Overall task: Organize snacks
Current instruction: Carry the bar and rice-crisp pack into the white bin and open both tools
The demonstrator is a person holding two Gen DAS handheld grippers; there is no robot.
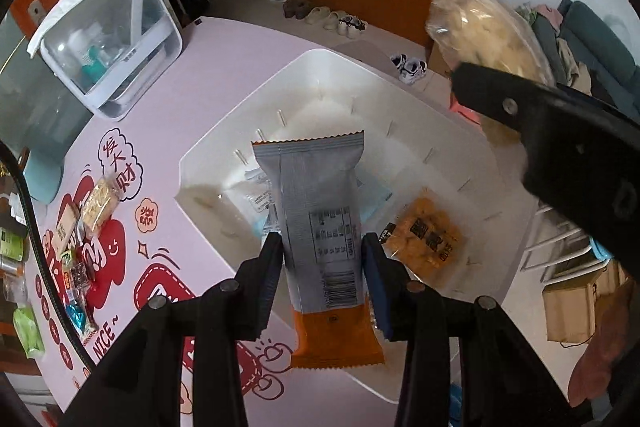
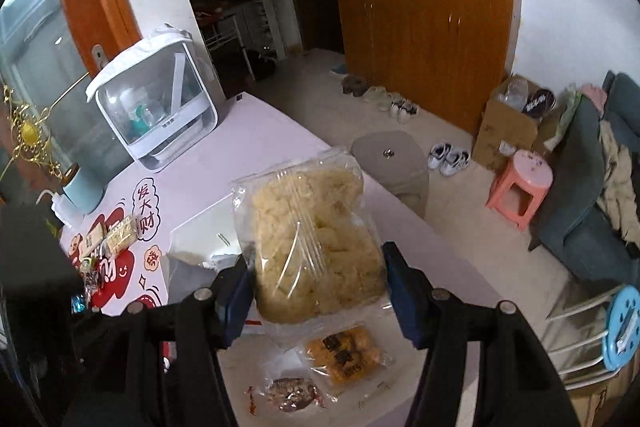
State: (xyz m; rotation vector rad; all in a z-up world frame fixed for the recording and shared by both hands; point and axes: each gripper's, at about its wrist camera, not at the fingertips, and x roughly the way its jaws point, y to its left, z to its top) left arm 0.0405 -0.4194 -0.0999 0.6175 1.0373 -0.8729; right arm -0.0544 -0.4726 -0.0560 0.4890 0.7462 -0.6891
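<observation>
A: Likely risk: both packs hang over the white bin at once; the narrow side pinch may let the grey-and-orange wrapper twist and drop outside.

B: Noted. Left gripper pinches that wrapper's edges, jaws narrow. Right gripper clamps the clear puffed-snack bag, jaws half-spread, right of the wrapper.

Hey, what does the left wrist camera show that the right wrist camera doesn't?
Only the left wrist view: the left gripper clamping a grey and orange snack packet over the white plastic bin.

Only the right wrist view: a pink plastic stool on the floor and a dark red-wrapped snack in the bin.

Both: the right gripper holding a clear bag of pale yellow puffs, the orange snack pouch in the bin, and the white-framed clear storage case.
</observation>
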